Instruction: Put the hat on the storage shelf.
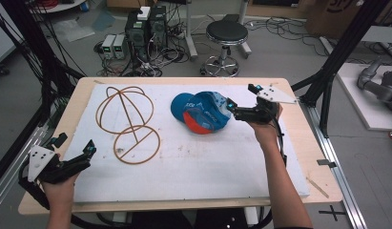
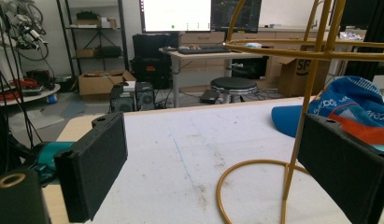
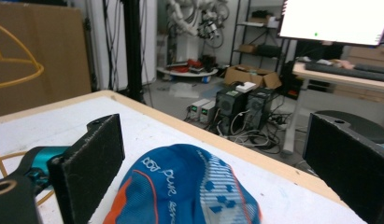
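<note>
- Now the right gripper (image 1: 230, 109) is at the cap (image 1: 201, 112) with its jaws wide apart – in the right gripper view the blue and orange crown (image 3: 189, 196) lies between the two black pads, but they do not touch it yet.
- The cap rests on the white mat (image 1: 193, 162), in the far middle part of the table, and the wire stand (image 1: 128, 123) is to the left of it, a little apart.
- The left gripper (image 1: 84, 155) waits at the near left corner, also with jaws apart, holding nothing; its own view looks at the foot ring (image 2: 255, 186) of the stand.
- Risk, as I judge it: the cap is soft, so if the jaws close too high they can pinch only loose cloth and the cap slips out during the lift.
- Another risk – the stand looks light, and a cap pushed against it from the side could tip it if the left gripper does not steady it.
</note>
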The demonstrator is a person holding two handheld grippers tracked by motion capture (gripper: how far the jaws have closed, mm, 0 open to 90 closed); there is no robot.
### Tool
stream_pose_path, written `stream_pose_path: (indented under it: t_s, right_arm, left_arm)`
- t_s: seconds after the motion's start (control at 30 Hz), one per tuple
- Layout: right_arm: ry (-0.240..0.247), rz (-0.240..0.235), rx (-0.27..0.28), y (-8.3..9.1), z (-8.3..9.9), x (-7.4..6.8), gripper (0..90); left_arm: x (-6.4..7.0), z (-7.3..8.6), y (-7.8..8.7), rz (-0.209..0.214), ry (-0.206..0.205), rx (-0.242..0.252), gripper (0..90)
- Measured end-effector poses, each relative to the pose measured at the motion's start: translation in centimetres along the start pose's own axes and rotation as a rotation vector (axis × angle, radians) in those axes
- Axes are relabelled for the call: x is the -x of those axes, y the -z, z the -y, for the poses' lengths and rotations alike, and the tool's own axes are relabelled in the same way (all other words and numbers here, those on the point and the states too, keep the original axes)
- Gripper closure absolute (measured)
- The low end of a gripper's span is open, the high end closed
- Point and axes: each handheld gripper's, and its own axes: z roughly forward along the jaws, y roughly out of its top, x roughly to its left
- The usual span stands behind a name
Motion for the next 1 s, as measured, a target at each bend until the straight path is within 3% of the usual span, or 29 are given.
stream_pose_path:
  t_s: [0.17,0.43,0.6,0.9,1.0]
  right_arm:
    - [0.038,-0.042,-0.045,-2.4,0.3,-0.6,5.2]
    - [0.052,-0.039,-0.085,-4.8,1.5,-0.5,6.4]
    - [0.068,-0.046,-0.15,-6.5,2.8,-0.4,6.5]
    - [0.135,-0.072,-0.234,-8.6,4.5,-1.6,7.0]
    - [0.147,-0.073,-0.251,-9.0,4.9,-1.9,11.8]
  left_arm:
    - [-0.1,0.1,0.1,-0.003,0.005,-0.001,9.4]
    - [-0.3,0.2,0.3,-0.004,0.006,-0.007,9.4]
    - [-0.4,0.2,0.5,-0.008,0.004,-0.012,9.4]
    - [-0.8,0.3,1.1,-0.02,0.014,-0.013,9.4]
    - [-0.9,0.4,1.3,-0.025,0.017,-0.013,9.4]
